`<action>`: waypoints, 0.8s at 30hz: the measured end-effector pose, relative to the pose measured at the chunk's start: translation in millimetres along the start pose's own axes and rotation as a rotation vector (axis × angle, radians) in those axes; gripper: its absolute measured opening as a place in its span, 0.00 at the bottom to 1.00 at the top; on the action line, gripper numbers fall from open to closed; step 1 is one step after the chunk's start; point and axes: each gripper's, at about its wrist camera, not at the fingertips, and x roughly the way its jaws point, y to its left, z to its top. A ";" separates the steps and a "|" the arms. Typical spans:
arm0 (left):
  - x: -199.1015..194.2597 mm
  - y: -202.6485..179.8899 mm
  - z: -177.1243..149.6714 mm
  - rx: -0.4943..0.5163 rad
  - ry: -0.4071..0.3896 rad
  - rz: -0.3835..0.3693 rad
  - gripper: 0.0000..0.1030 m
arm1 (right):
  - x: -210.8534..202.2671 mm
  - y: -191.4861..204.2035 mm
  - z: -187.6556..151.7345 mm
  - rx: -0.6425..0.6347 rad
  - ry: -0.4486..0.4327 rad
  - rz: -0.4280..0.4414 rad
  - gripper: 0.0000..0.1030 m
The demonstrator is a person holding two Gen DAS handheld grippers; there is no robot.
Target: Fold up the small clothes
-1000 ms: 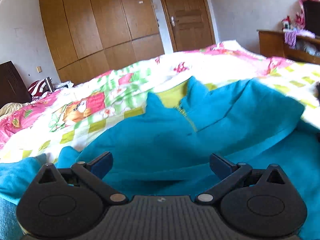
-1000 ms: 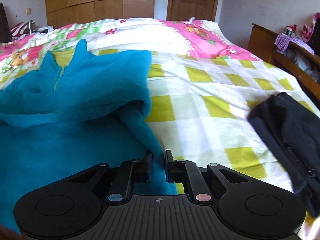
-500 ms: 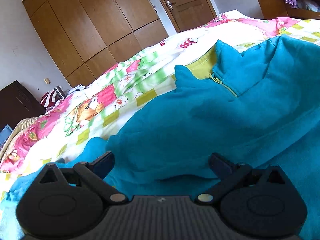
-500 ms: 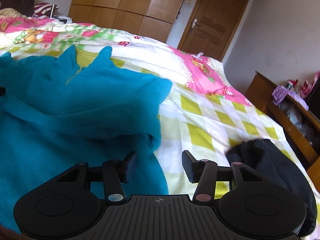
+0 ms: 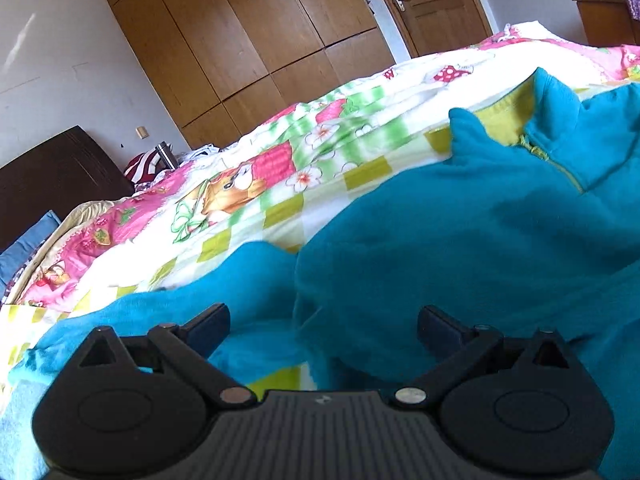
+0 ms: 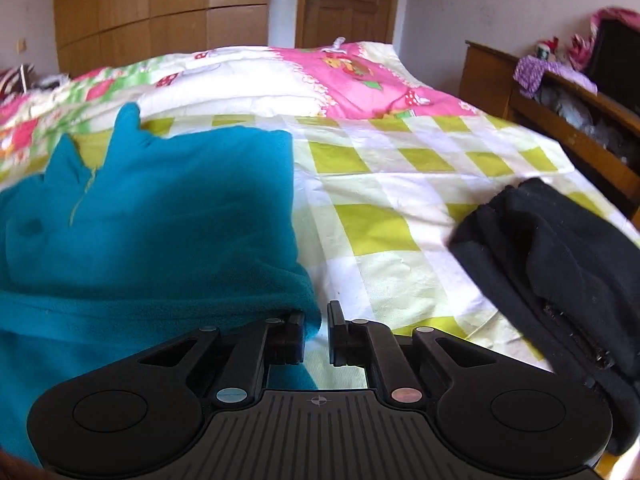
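A teal fleece pullover (image 5: 460, 240) with a yellow-green zip collar lies on the bed, its lower part folded up over the chest. My left gripper (image 5: 322, 328) hovers open and wide over its left shoulder, where the sleeve (image 5: 224, 288) trails off to the left; nothing sits between the fingers. In the right wrist view the fleece (image 6: 160, 220) fills the left side. My right gripper (image 6: 316, 332) is shut on the folded right edge of the fleece, with a bit of teal cloth showing in the narrow gap between the jaws.
A black garment (image 6: 560, 264) lies bunched on the checked quilt (image 6: 380, 200) to the right of the fleece. A wooden dresser (image 6: 560, 120) stands beyond the bed's right side. Wardrobe doors (image 5: 240, 40) and a dark cabinet (image 5: 52, 176) lie beyond the far left.
My right gripper let go of the fleece, opened, then closed again on its folded right edge. My left gripper stayed open and swung left towards the shoulder and sleeve.
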 end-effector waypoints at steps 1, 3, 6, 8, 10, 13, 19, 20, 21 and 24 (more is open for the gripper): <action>-4.9 3.5 -6.8 -0.001 -0.002 0.003 1.00 | -8.5 3.6 -1.2 -0.035 -0.013 -0.005 0.19; -16.4 13.0 -16.9 -0.035 -0.005 -0.013 1.00 | -24.1 7.3 -0.8 -0.084 -0.033 -0.033 0.19; -25.2 22.3 -23.9 -0.063 -0.002 -0.029 1.00 | -49.8 9.9 0.2 -0.130 -0.075 -0.117 0.20; -29.4 27.2 -26.6 -0.072 -0.001 -0.044 1.00 | -64.7 16.9 2.8 -0.144 -0.106 -0.145 0.21; -33.9 36.3 -25.0 -0.109 -0.014 -0.070 1.00 | -75.7 35.1 10.7 -0.182 -0.143 -0.089 0.22; -31.4 50.7 -16.5 -0.189 -0.016 -0.121 1.00 | -70.3 89.3 31.5 -0.276 -0.154 0.137 0.31; -36.9 70.1 -18.7 -0.258 -0.050 -0.151 1.00 | -11.5 213.2 61.5 -0.506 -0.116 0.478 0.45; -39.9 71.2 -19.0 -0.255 -0.062 -0.157 1.00 | -1.8 226.3 61.2 -0.561 -0.122 0.468 0.46; -42.5 71.3 -17.8 -0.246 -0.079 -0.165 1.00 | 7.8 236.7 60.7 -0.605 -0.115 0.457 0.46; -44.6 68.4 -10.5 -0.222 -0.127 -0.207 1.00 | 32.8 240.6 61.9 -0.602 -0.028 0.442 0.43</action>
